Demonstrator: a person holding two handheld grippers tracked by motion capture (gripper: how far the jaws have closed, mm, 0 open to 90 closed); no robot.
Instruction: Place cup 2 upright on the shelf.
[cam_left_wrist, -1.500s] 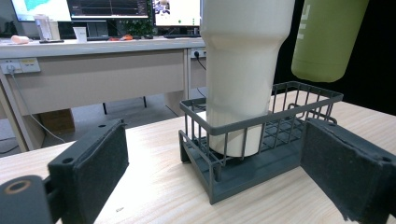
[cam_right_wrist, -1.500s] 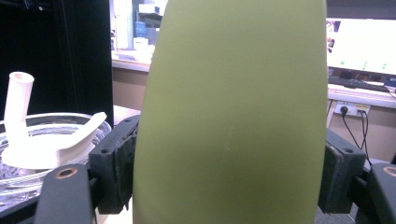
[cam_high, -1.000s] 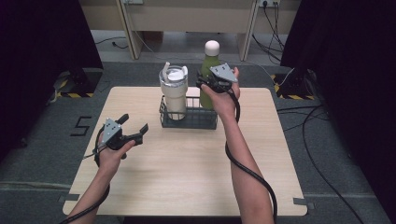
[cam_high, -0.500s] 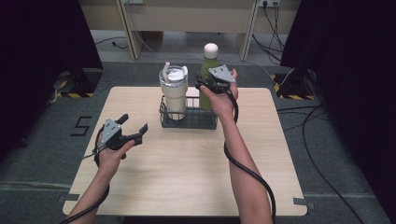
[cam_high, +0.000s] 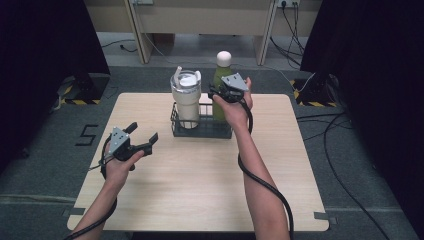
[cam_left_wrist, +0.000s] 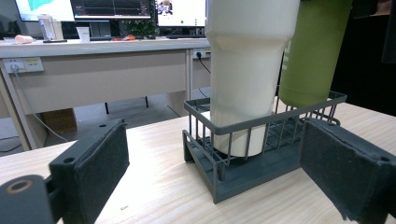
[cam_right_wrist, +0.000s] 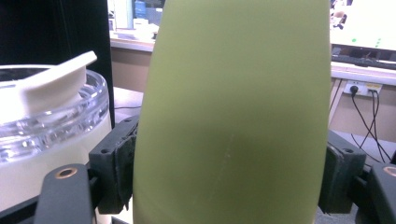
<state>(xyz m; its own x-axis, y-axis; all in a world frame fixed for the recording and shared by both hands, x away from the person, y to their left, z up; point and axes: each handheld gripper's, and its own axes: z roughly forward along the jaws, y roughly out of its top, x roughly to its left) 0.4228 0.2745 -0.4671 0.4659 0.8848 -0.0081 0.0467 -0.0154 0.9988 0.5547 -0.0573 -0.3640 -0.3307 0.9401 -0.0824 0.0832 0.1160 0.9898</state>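
Observation:
A green bottle (cam_high: 219, 79) with a white cap is held upright at the right end of a dark wire basket (cam_high: 200, 131). My right gripper (cam_high: 218, 94) is shut on its body, with pads (cam_right_wrist: 122, 163) pressed on both sides of the bottle (cam_right_wrist: 233, 116). In the left gripper view the bottle's (cam_left_wrist: 313, 51) base hangs about level with the basket (cam_left_wrist: 261, 158) rim. A cream tumbler (cam_high: 186, 97) with a clear lid stands in the basket's left end. My left gripper (cam_high: 144, 132) is open over the table's left side, pointing at the basket, with nothing between its pads (cam_left_wrist: 100, 158).
The basket sits at the back middle of a light wooden table (cam_high: 200, 190). Desks with monitors (cam_left_wrist: 112, 9) stand beyond the table's far edge. Cables lie on the floor to the right (cam_high: 345, 125).
The green bottle and my right gripper have sunk slightly toward the basket. My left gripper has stayed where it was.

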